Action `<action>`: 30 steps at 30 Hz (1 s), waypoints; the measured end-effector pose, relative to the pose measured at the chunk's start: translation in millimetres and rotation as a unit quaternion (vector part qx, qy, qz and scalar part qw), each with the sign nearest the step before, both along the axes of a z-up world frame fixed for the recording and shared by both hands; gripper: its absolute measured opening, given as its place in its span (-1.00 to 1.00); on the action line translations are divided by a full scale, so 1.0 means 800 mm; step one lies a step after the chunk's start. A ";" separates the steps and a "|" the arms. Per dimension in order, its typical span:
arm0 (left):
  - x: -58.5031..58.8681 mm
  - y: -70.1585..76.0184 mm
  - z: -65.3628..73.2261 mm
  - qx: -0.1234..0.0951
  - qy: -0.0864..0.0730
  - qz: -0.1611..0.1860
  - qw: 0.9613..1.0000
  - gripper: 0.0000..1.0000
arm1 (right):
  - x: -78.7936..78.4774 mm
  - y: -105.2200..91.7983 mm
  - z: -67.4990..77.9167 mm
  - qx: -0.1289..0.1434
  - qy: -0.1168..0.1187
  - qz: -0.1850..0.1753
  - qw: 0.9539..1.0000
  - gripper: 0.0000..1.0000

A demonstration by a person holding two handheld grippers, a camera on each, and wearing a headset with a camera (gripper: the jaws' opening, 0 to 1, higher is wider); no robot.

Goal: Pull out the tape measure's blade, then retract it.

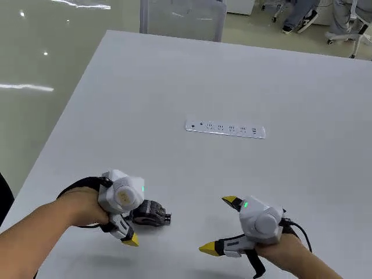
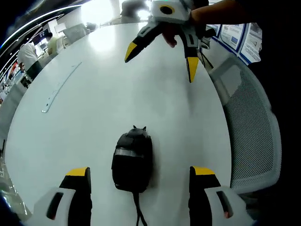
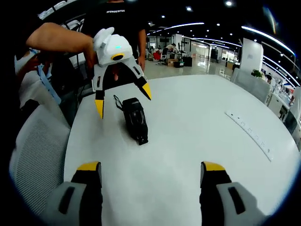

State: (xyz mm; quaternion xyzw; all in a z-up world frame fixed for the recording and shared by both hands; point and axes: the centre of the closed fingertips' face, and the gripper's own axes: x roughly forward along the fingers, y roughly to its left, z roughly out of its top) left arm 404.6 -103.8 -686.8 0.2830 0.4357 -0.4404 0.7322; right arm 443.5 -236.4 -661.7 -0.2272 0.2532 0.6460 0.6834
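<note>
Tape measure point(image 2: 132, 160) table point(image 1: 232, 81): white and broad, the biggest thing here; it carries the tape measure close to the edge nearest me.
Chair point(image 2: 249, 132): grey mesh, off the table edge just past the tape measure.
Power strip point(image 1: 225, 129): long, white, flat on the table, well apart from the tape measure on the side away from me.
Right tongs point(image 1: 219, 224): jaws wide and holding nothing; they face the tape measure's nose from a short way off, apart from it.
Left tongs point(image 3: 122, 100): jaws wide, one on each side of the tape measure with a gap on both sides, so I grip nothing yet.
Tape measure itself: dark, compact case lying on the table; its nose points toward my right tongs and a thin cord trails from its back end toward my left tongs.
Blade: none shows outside the case; the hook at the nose is too small to make out.
Done so far: as I judge it, only the approach, with the left tongs lined up around the case.
Left to do: close the left tongs on the case, catch the blade end with the right, draw it out, then let it run back in.
</note>
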 end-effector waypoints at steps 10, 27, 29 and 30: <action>0.016 -0.005 -0.018 0.009 0.021 -0.015 1.000 0.36 | -0.011 0.042 -0.026 -0.040 0.002 0.066 0.997 0.57; 0.015 -0.017 -0.044 0.012 0.031 -0.042 0.999 -0.20 | -0.024 0.101 -0.070 -0.087 -0.019 0.157 0.984 -0.21; 0.015 -0.017 -0.044 0.007 0.028 -0.041 0.999 -0.21 | -0.025 0.108 -0.074 -0.088 -0.015 0.157 0.984 -0.26; 0.016 -0.017 -0.044 0.006 0.027 -0.041 0.999 -0.21 | -0.025 0.110 -0.076 -0.089 -0.015 0.157 0.983 -0.32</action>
